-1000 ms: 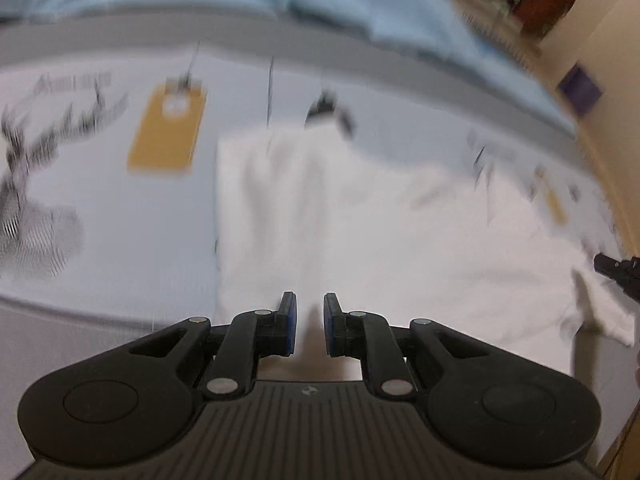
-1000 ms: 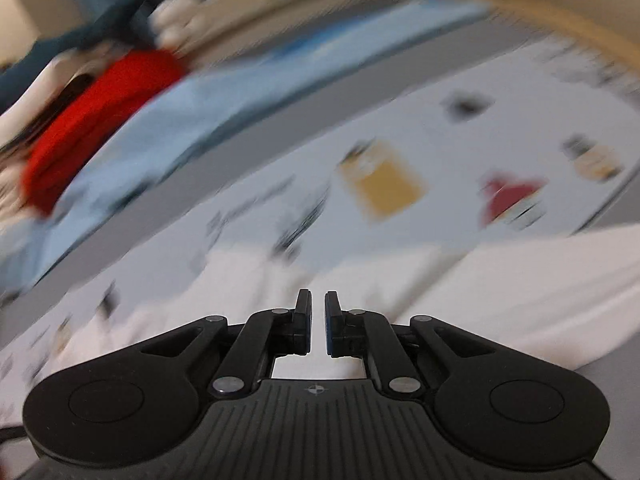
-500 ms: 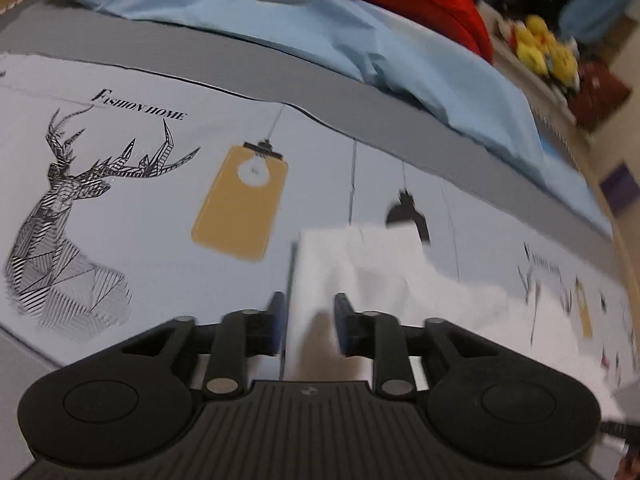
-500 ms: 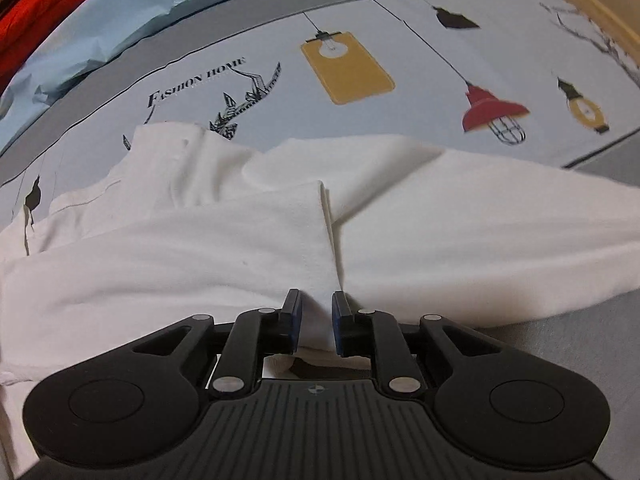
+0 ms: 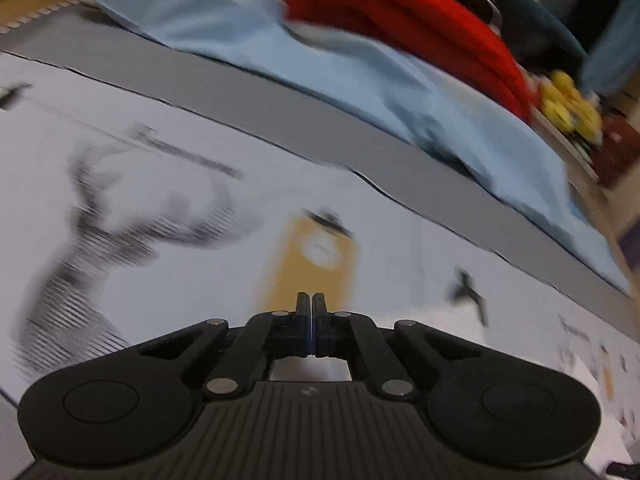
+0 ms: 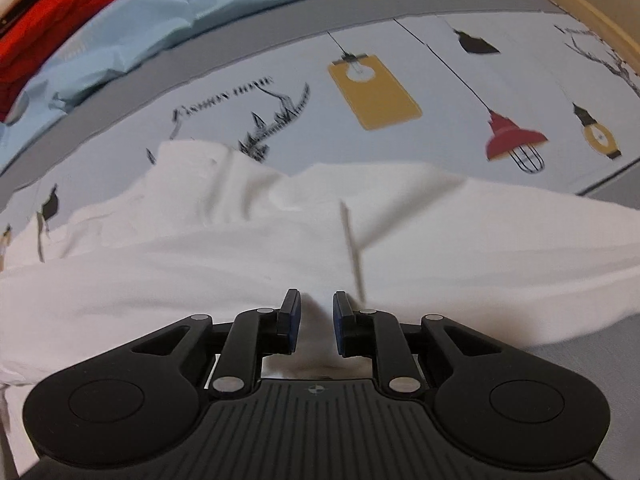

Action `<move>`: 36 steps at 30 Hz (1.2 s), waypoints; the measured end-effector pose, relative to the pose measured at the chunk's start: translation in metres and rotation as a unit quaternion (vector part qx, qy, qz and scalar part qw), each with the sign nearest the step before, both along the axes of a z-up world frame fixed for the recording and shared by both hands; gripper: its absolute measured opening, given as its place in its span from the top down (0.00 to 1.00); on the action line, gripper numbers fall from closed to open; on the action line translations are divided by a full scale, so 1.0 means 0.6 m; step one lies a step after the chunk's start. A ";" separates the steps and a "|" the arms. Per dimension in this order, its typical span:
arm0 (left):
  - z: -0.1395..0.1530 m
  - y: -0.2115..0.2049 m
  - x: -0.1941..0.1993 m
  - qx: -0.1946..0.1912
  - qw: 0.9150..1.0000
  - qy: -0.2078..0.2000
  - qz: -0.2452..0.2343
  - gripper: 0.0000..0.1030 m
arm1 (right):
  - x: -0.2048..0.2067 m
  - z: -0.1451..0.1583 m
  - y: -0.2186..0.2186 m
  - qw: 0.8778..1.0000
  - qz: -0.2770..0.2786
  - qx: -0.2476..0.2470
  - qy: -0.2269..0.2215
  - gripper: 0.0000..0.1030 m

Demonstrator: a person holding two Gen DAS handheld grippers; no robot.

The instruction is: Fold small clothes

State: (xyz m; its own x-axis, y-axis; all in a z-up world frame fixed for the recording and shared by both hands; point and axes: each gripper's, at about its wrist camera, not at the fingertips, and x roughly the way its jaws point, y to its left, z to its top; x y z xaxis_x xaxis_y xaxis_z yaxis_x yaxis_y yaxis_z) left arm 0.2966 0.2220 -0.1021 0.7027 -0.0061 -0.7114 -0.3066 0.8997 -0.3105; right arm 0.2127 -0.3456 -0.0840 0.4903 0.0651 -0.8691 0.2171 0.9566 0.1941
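A small white garment (image 6: 320,240) lies spread and partly folded on the printed bed sheet (image 6: 460,92). My right gripper (image 6: 316,306) is open, low over the garment's near edge, with white cloth between and under the fingers. My left gripper (image 5: 311,304) is shut. White cloth (image 5: 308,370) shows just beneath its fingers, and more of the garment (image 5: 472,332) lies to its right. I cannot tell whether cloth is pinched between them. The left wrist view is blurred by motion.
A light blue blanket (image 5: 360,80) and a red bundle (image 5: 400,12) lie along the far side of the bed, past a grey band (image 5: 360,136). They also show in the right wrist view, blanket (image 6: 160,12) and red bundle (image 6: 60,8). Yellow toys (image 5: 572,108) sit at far right.
My left gripper has shut and swung up and left, so the garment dropped out of most of its view. My right gripper opened wider and stayed over the garment's near edge.
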 end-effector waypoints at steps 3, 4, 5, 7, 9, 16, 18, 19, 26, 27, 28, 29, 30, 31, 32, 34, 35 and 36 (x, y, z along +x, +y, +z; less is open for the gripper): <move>0.007 0.028 -0.009 -0.048 0.999 0.006 -0.010 0.97 | 0.002 0.009 0.008 1.000 0.004 -0.002 -0.011 0.82; 0.008 0.022 -0.009 -0.068 0.997 0.012 -0.039 0.93 | 0.002 0.010 0.010 1.000 0.006 -0.002 -0.012 0.82; 0.007 0.012 -0.008 -0.077 0.994 0.022 -0.068 0.78 | 0.002 0.010 0.011 1.000 0.007 -0.005 -0.011 0.82; 0.002 -0.016 -0.012 -0.062 0.991 0.049 -0.104 0.52 | 0.002 0.007 0.013 1.000 0.004 -0.012 -0.004 0.82; -0.013 -0.039 -0.017 -0.069 0.986 0.082 -0.130 0.50 | 0.000 0.004 0.011 1.000 -0.003 -0.020 0.007 0.82; -0.024 -0.083 -0.048 -0.016 0.973 0.132 -0.187 0.97 | -0.006 0.007 -0.005 0.999 -0.025 -0.023 0.017 0.78; -0.018 -0.071 -0.055 -0.019 0.978 0.133 -0.160 0.97 | -0.011 0.014 -0.019 0.999 -0.042 -0.018 0.012 0.78; -0.014 -0.069 -0.061 -0.012 0.980 0.131 -0.151 0.97 | -0.015 0.019 -0.028 0.998 -0.054 -0.016 0.008 0.78; 0.049 -0.133 -0.091 0.135 0.973 0.104 -0.158 0.94 | -0.067 0.039 -0.128 0.988 -0.150 0.010 -0.018 0.71; 0.058 -0.137 -0.097 0.129 0.973 0.093 -0.165 0.94 | -0.076 0.042 -0.145 0.986 -0.167 0.014 -0.022 0.71; 0.064 -0.141 -0.103 0.106 0.975 0.080 -0.176 0.94 | -0.085 0.044 -0.161 0.983 -0.181 0.019 -0.026 0.71; 0.060 -0.144 -0.109 0.081 0.976 0.073 -0.189 0.94 | -0.094 0.045 -0.179 0.979 -0.198 0.025 -0.030 0.70; 0.040 -0.148 -0.111 0.057 0.972 0.088 -0.211 0.94 | -0.104 0.045 -0.193 0.976 -0.214 0.030 -0.033 0.70; 0.010 -0.156 -0.112 0.056 0.963 0.128 -0.230 0.93 | -0.114 0.043 -0.211 0.972 -0.231 0.036 -0.034 0.70; -0.018 -0.165 -0.116 0.078 0.953 0.173 -0.238 0.94 | -0.121 0.040 -0.226 0.968 -0.244 0.042 -0.036 0.69; -0.023 -0.177 -0.136 0.119 0.948 0.170 -0.243 0.95 | -0.139 0.033 -0.259 0.960 -0.273 0.051 -0.040 0.69; -0.010 -0.185 -0.137 0.133 0.944 0.185 -0.239 0.95 | -0.151 0.029 -0.278 0.954 -0.293 0.056 -0.042 0.69; 0.009 -0.191 -0.141 0.145 0.944 0.186 -0.233 0.95 | -0.162 0.024 -0.297 0.947 -0.313 0.062 -0.044 0.69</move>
